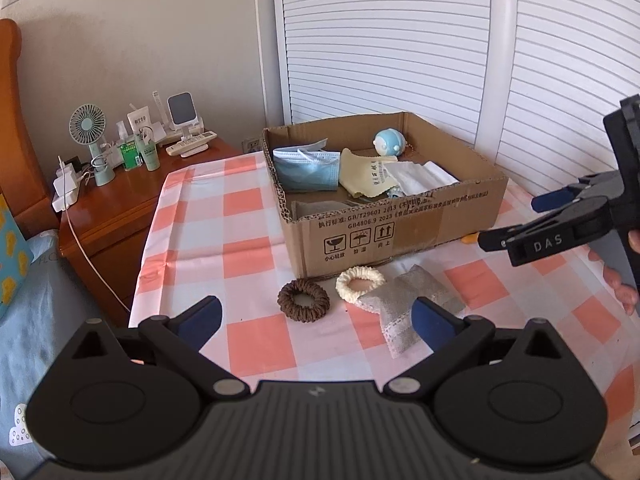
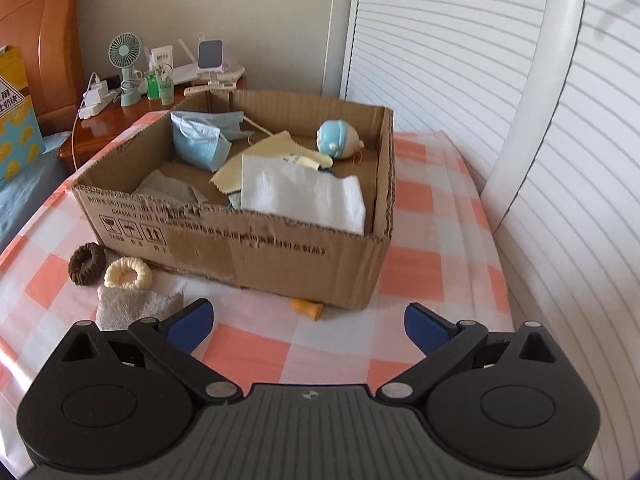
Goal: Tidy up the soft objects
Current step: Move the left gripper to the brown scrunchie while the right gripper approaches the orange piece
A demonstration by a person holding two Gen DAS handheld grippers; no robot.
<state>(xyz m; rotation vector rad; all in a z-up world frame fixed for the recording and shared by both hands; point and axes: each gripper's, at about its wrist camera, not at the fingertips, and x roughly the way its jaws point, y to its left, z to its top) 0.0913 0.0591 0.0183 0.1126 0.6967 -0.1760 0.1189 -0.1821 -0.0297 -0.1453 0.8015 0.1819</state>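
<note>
A cardboard box (image 1: 404, 236) (image 2: 280, 258) stands on the checked table and holds a blue face mask (image 1: 306, 172) (image 2: 200, 142), a yellow cloth (image 1: 366, 178), a white cloth (image 2: 304, 196) and a blue plush toy (image 1: 388, 142) (image 2: 338, 140). In front of it lie a brown scrunchie (image 1: 304, 300) (image 2: 86, 264), a cream scrunchie (image 1: 360, 282) (image 2: 128, 274) and a grey cloth (image 1: 404, 304) (image 2: 132, 306). My left gripper (image 1: 316, 320) is open and empty, just short of them. My right gripper (image 2: 308, 320) (image 1: 516, 220) is open and empty near the box's front right.
An orange object (image 2: 308, 308) peeks from under the box front. A wooden nightstand (image 1: 120, 208) at the left carries a small fan (image 1: 90, 128), bottles and chargers. White louvred doors (image 1: 400, 40) stand behind the table. A bed lies at the far left.
</note>
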